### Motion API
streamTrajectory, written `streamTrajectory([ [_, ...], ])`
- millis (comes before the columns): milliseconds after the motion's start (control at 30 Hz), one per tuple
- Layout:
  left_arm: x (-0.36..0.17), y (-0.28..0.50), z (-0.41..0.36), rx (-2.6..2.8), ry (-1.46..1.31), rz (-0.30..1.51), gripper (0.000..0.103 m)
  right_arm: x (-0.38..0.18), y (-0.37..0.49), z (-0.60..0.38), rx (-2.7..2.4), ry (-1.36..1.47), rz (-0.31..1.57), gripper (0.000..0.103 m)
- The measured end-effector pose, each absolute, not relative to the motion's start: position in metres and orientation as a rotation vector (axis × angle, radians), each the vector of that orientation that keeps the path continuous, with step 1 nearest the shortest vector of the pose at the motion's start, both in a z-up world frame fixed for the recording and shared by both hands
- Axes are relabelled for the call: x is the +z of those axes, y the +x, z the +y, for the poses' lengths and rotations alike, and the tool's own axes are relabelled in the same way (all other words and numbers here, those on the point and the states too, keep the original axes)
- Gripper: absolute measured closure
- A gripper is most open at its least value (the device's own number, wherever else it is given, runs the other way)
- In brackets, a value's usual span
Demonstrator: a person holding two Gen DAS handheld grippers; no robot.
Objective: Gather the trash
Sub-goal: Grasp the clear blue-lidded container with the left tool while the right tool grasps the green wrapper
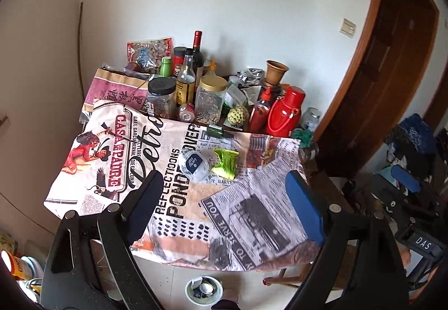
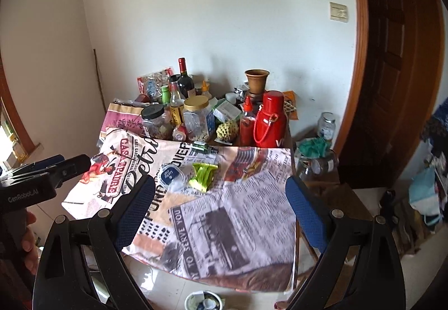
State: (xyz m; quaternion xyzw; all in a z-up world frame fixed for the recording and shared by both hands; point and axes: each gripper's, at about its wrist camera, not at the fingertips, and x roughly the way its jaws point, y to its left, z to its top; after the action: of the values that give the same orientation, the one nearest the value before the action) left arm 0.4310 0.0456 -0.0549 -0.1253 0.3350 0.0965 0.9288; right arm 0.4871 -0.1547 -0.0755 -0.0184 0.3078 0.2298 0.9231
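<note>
Left wrist view is showing two bits of trash lying side by side in the middle of the printed cloth (image 1: 252, 214): a crushed clear bottle (image 1: 193, 165) with a dark blue label and a crumpled green wrapper (image 1: 226, 163). They are nearly touching. Behind them, jars and bottles are crowding the back of the table, with a red flask (image 1: 285, 111) to the right. A small white bin (image 1: 203, 290) is sitting on the floor below the table's near edge, and it looks like the place for the trash. To do this step well, one gripper should probably be coming down over one piece only, squeezing gently, since both are light and could slip or slide. The left gripper (image 1: 224, 198) is hanging wide open above the cloth, holding nothing. The right gripper (image 2: 221, 200) is also gaping wide, touching nothing.
</note>
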Motion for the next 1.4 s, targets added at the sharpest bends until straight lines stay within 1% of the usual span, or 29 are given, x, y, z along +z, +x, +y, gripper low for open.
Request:
streamTrajectory([
  [300,-0.083,0.477,0.070,0.232,-0.278,0.769,0.015,-0.099,0.540,-0.135,0.489,-0.031,0.728,0.010],
  [600,-0.110,0.536,0.143,0.182,-0.282,0.838,0.015,-0.129,0.589,-0.087,0.399,0.002,0.827,0.010],
  [733,-0.129,0.567,0.177,0.145,-0.305,0.878,0.015,-0.155,0.617,-0.062,0.367,0.010,0.899,0.010],
  [967,-0.186,0.615,0.212,0.110,-0.351,1.001,0.015,-0.205,0.658,-0.037,0.329,0.095,1.031,0.010],
  [1167,-0.232,0.639,0.225,0.073,-0.415,1.105,0.015,-0.250,0.684,-0.015,0.294,0.033,1.105,0.010],
  [1400,-0.264,0.645,0.224,0.038,-0.460,1.166,0.015,-0.299,0.706,0.006,0.291,-0.039,1.169,0.014],
])
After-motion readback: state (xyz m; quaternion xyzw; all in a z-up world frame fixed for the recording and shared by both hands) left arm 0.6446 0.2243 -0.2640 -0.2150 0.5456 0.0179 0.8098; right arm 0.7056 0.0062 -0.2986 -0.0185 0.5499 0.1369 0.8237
